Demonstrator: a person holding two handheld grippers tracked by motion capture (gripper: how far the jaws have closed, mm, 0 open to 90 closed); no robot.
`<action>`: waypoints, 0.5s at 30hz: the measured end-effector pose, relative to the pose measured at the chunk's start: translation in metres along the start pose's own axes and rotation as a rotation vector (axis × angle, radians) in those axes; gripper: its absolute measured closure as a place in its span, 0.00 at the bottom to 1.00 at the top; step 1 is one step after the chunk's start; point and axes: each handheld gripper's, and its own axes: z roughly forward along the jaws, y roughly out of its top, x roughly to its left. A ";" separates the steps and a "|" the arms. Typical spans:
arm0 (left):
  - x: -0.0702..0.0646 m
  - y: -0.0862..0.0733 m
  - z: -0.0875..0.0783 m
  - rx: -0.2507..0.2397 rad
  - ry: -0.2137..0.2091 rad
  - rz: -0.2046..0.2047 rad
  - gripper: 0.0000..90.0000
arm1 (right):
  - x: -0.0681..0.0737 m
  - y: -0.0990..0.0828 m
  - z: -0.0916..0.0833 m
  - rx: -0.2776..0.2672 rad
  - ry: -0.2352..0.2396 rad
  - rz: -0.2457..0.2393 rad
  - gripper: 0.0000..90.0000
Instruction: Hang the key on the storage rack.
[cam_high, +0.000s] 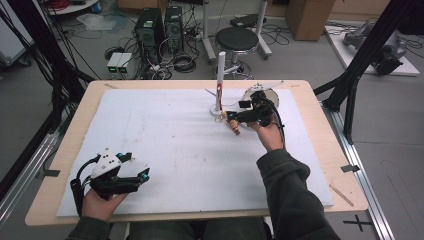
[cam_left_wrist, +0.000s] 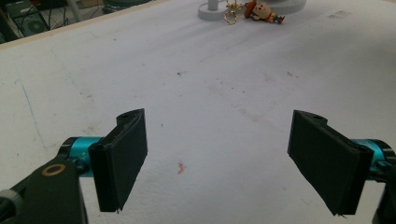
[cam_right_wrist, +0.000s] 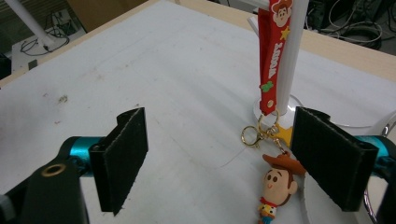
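While our right gripper stood open over the cowboy keychain, the toy lay on the white board just inside the right-hand jaw, head toward the white stand. Our left gripper was open too, far off. We could not read the red strap's writing.
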 end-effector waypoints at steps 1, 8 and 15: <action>0.000 0.000 0.000 -0.002 0.001 -0.003 0.23 | 0.001 0.000 0.000 -0.001 0.000 -0.002 0.18; -0.001 0.000 0.000 -0.002 0.000 -0.005 0.23 | 0.005 -0.007 -0.003 -0.012 -0.008 0.002 0.14; -0.001 0.000 0.000 -0.003 0.001 -0.004 0.23 | 0.006 -0.014 -0.008 -0.023 -0.006 0.005 0.13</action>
